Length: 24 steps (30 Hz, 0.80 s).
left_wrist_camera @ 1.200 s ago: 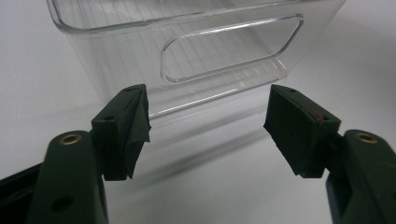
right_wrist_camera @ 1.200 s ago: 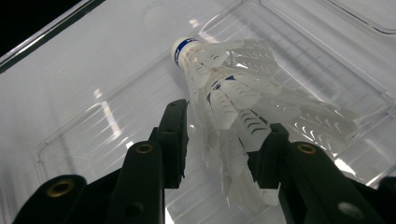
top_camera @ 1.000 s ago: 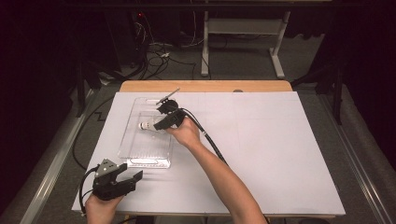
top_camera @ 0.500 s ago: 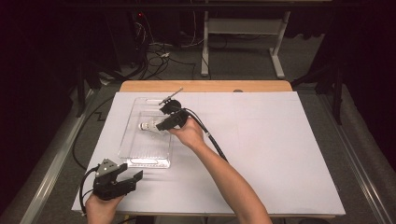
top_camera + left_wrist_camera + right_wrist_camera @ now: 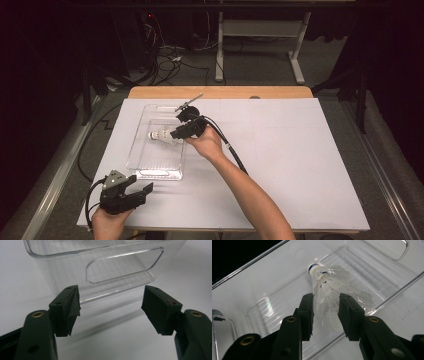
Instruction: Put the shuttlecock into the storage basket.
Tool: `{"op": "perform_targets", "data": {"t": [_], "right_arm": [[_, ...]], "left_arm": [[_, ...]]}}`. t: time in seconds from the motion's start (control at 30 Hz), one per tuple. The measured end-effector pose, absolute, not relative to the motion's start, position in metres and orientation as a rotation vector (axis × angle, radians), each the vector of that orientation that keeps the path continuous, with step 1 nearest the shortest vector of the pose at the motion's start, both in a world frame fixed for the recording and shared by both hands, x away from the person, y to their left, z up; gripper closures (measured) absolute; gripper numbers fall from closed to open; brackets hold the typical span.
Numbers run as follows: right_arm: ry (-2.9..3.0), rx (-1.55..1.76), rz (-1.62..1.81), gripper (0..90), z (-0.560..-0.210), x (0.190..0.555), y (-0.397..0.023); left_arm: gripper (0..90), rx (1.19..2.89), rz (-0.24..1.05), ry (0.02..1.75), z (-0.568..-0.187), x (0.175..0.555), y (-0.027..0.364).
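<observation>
The right gripper (image 5: 175,133) is closed on the skirt of a white shuttlecock (image 5: 329,287), and holds it over the clear plastic box (image 5: 142,165) at about 11 o'clock on the table (image 5: 300,165). The left gripper (image 5: 140,192) rests at about 7 o'clock, just in front of the box, with its jaws wide apart and nothing between them.

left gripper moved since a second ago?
No. The left gripper sits at the same spot off the clear bin's near end as before, jaws open.
</observation>
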State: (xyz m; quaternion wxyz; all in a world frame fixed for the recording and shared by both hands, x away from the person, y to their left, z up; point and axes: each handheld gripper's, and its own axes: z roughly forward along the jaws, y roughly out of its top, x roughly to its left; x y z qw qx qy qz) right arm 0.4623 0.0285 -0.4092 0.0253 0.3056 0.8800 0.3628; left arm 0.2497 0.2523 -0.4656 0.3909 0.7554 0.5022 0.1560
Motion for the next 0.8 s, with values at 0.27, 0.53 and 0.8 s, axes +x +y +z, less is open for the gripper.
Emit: {"op": "perform_targets", "data": {"t": [0.27,0.53,0.8], "right_arm": [[2.693,0.937,1.145,65.3,-0.404,0.458,0.021],[2.676,0.935,1.162,65.2,-0.401,0.456,0.012],[2.658,0.94,1.168,64.9,-0.399,0.454,0.002]], "left_arm": [[31.6,1.919,0.396,1.277,-0.466,0.25,0.252],[31.6,1.917,0.394,1.279,-0.466,0.25,0.252],[31.6,1.917,0.394,1.28,-0.466,0.25,0.252]]}}
